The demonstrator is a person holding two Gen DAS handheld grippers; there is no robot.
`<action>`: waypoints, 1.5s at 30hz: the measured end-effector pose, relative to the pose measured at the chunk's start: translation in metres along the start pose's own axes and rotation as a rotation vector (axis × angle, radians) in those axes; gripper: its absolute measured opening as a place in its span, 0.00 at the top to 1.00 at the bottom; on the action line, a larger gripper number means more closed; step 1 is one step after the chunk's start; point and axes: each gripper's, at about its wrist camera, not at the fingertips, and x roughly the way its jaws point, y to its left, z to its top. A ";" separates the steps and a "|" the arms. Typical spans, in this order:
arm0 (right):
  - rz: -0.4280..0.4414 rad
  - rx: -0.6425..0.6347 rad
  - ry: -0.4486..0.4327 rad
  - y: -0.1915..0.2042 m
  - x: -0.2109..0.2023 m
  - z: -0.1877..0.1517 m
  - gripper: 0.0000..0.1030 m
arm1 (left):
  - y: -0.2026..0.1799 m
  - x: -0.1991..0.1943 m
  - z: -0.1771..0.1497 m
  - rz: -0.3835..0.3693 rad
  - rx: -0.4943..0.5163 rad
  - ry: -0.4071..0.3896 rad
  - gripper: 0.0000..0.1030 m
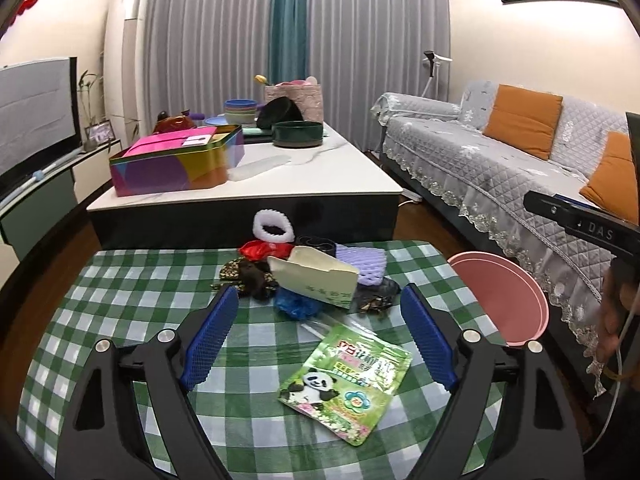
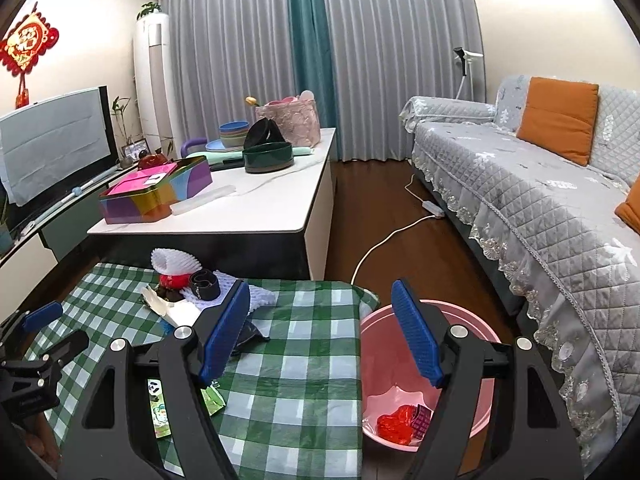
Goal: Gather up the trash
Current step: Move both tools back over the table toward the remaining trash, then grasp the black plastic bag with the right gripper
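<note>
A green panda-print packet (image 1: pixel 346 384) lies flat on the green checked tablecloth (image 1: pixel 120 312), between the fingers of my open left gripper (image 1: pixel 320 344), which touch nothing. Beyond it sits a trash pile: a cream card box (image 1: pixel 316 276), blue crumpled plastic (image 1: pixel 296 304), red wrapper (image 1: pixel 264 249), white foam net (image 1: pixel 274 228), purple foam net (image 1: pixel 364 266). My right gripper (image 2: pixel 324 332) is open and empty above the table's right edge, beside the pink bin (image 2: pixel 404 332), which holds red wrappers (image 2: pixel 398 426). The left gripper (image 2: pixel 36 340) shows at the right wrist view's left edge.
A white coffee table (image 1: pixel 320 168) behind carries a colourful tin (image 1: pixel 176 164), bowls and a dark round tray (image 1: pixel 297 133). A grey covered sofa (image 2: pixel 540 200) with orange cushions stands on the right. A white cable and power strip (image 2: pixel 432 208) lie on the wooden floor.
</note>
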 end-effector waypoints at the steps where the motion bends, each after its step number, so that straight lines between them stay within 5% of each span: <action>1: 0.009 -0.004 0.003 0.002 0.002 0.000 0.33 | 0.003 0.001 0.000 0.001 -0.007 0.001 0.22; 7: 0.062 -0.025 0.028 0.010 0.011 -0.003 0.61 | 0.014 0.007 -0.001 0.024 -0.016 0.007 0.40; 10: 0.075 -0.030 0.040 0.016 0.017 -0.006 0.63 | 0.023 0.009 -0.002 0.022 -0.039 0.010 0.49; 33: 0.158 -0.035 0.200 0.054 0.107 -0.034 0.62 | 0.053 0.063 -0.002 -0.011 -0.149 0.054 0.53; 43: 0.190 -0.034 0.273 0.063 0.146 -0.046 0.43 | 0.050 0.088 0.007 -0.099 -0.207 0.049 0.53; 45: 0.193 -0.031 0.286 0.064 0.151 -0.048 0.37 | 0.048 0.093 0.008 -0.120 -0.224 0.061 0.47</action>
